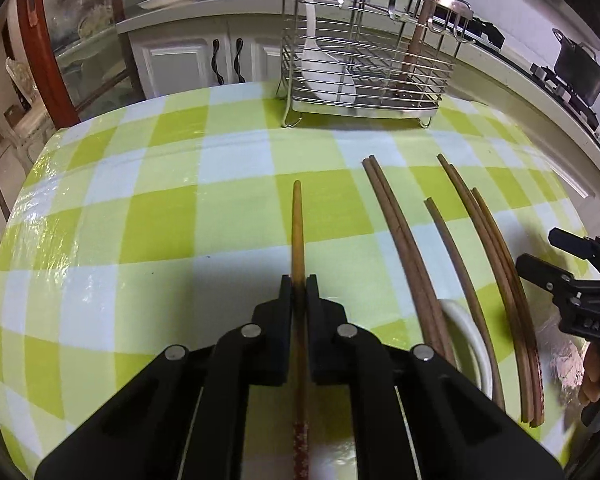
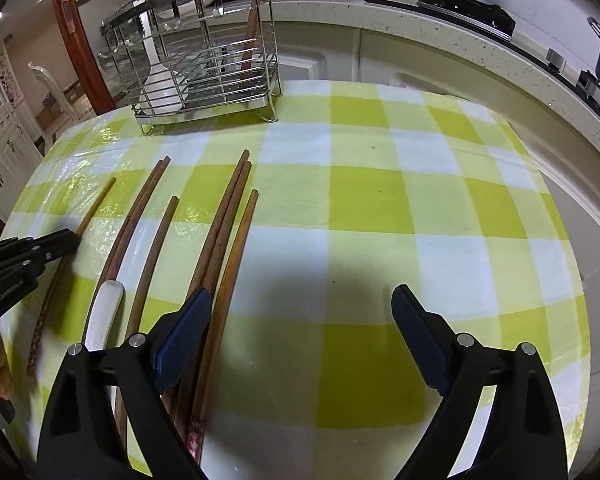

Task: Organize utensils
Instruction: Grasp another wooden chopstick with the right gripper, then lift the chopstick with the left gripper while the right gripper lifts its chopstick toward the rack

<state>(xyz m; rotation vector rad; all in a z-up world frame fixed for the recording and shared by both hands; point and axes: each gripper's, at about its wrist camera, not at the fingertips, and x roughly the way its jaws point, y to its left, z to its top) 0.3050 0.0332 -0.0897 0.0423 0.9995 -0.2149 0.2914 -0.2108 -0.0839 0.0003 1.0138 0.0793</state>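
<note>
Our left tool clamps one chopstick lying on the table; our right tool gapes empty beside the others, rack near the far edge.

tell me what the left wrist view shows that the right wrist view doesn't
Only the left wrist view: the left gripper from behind, jaws shut on a single chopstick, and a dark pot on the stove.

Only the right wrist view: the right gripper from behind, jaws wide with nothing between them.

Both: the wire rack with a white spoon, loose chopsticks, and the checked tablecloth.
</note>
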